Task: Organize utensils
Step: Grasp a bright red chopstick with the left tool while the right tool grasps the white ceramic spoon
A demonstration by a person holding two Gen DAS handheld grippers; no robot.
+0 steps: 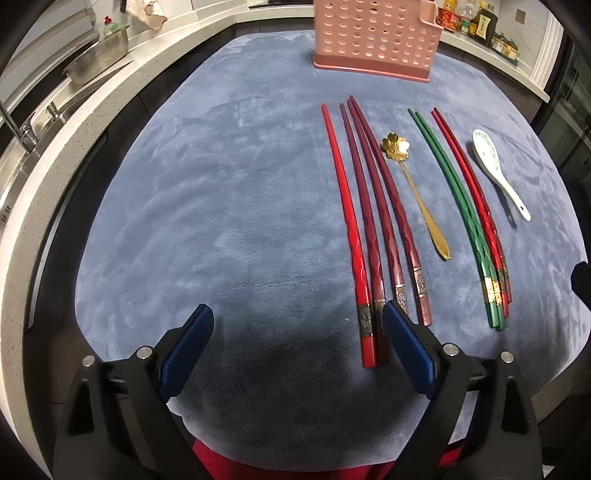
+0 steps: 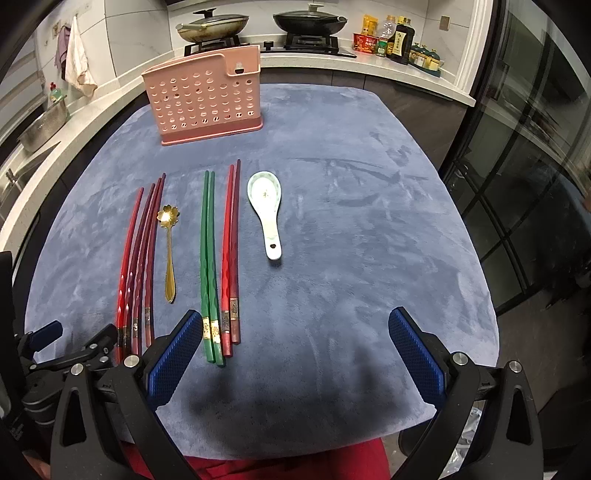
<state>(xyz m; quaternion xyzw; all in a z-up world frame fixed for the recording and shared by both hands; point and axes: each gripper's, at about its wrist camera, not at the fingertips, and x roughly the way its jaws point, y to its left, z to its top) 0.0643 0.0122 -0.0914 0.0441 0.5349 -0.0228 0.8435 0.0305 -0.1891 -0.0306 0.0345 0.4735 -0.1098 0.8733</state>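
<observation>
On a blue-grey mat [image 1: 221,192] lie several red and maroon chopsticks [image 1: 365,221], a gold flower-bowl spoon [image 1: 417,192], a green pair [image 1: 458,210] beside a red pair [image 1: 476,206], and a white ceramic spoon [image 1: 495,166]. A pink perforated utensil holder [image 1: 373,37] stands at the far edge. My left gripper [image 1: 295,332] is open and empty, its right finger just over the maroon chopsticks' near ends. My right gripper [image 2: 291,339] is open and empty, its left finger beside the green pair [image 2: 207,258]; the white spoon [image 2: 266,206], gold spoon [image 2: 169,243] and holder [image 2: 207,99] lie ahead.
A sink with a faucet [image 1: 26,136] and a metal colander [image 1: 99,59] are on the counter at left. A stove with two pans [image 2: 258,22] and sauce bottles [image 2: 391,37] stand behind the mat. A glass door [image 2: 535,166] is on the right.
</observation>
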